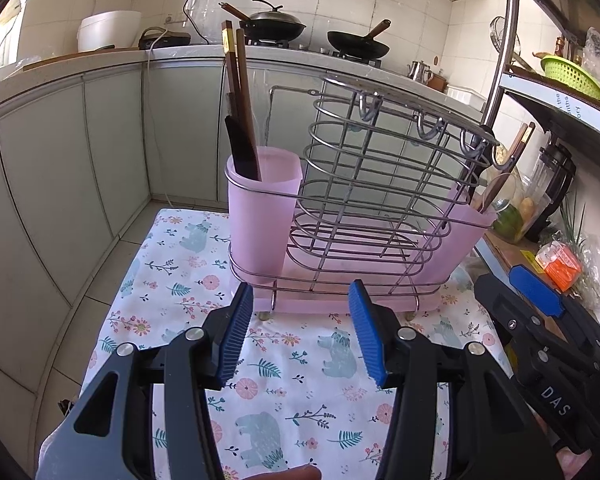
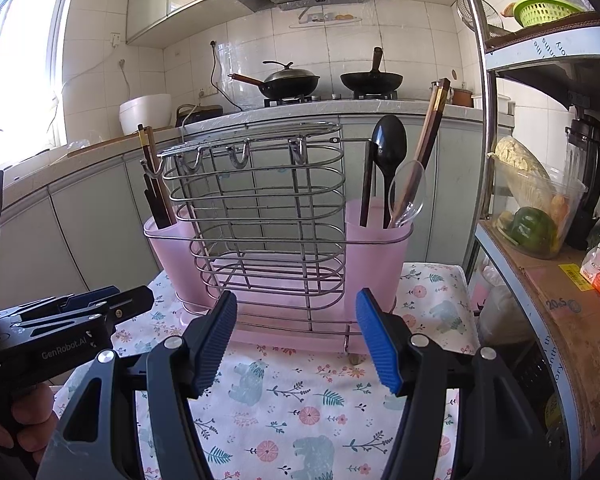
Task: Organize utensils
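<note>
2 grippers hover low over a small worktop (image 2: pixel 308 412) covered by a floral cloth with bears, both facing a wire utensil rack (image 2: pixel 260 216) that stands on a pink drip tray. At the far left of the right wrist view the left gripper (image 2: pixel 80 304) shows from the side; in its own view, the left gripper (image 1: pixel 300 332) has its blue ribbed fingers (image 1: pixel 236 336) spread apart with nothing between them. The rack's left pink cup (image 1: pixel 264 208) holds dark brown chopsticks (image 1: pixel 240 96) leaning upright, plus a flat black utensil (image 1: pixel 242 152) whose kind I cannot make out. The wire basket in the rack's middle holds nothing visible, and 4 hooks line its top rail. The right pink cup (image 2: pixel 378 256) holds a black spoon (image 2: pixel 388 148), a clear plastic spoon (image 2: pixel 406 194), and more brown chopsticks (image 2: pixel 430 128), all standing with handles down. The right gripper (image 2: pixel 296 340) sits just in front of the tray, its fingers (image 2: pixel 378 344) likewise wide apart and empty. Behind, 2 woks (image 2: pixel 292 78) rest on a stove, and a shelf unit (image 2: pixel 540 240) with a green pepper stands at the right.
</note>
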The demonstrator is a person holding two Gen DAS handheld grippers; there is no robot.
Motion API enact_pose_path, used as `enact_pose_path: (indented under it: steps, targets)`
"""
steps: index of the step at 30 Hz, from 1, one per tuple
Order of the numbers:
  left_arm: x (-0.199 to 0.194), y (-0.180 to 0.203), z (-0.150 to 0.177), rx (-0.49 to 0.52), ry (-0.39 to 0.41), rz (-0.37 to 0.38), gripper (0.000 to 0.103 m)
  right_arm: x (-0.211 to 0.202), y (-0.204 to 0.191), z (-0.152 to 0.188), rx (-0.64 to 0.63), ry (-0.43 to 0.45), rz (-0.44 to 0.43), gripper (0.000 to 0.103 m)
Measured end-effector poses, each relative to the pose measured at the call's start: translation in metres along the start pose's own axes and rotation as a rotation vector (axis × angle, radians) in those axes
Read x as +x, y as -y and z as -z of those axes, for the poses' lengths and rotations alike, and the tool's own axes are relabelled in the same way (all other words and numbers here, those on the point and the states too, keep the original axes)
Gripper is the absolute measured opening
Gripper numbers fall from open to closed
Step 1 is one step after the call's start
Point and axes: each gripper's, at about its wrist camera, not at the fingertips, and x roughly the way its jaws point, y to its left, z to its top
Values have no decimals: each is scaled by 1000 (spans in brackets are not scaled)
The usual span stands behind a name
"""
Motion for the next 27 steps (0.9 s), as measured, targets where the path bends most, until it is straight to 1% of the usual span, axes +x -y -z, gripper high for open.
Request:
enact_pose_path:
  steps: [27]
  targets:
    - [-1, 3, 0, 9, 0, 0, 50, 0, 0, 1, 2, 1, -8, 61]
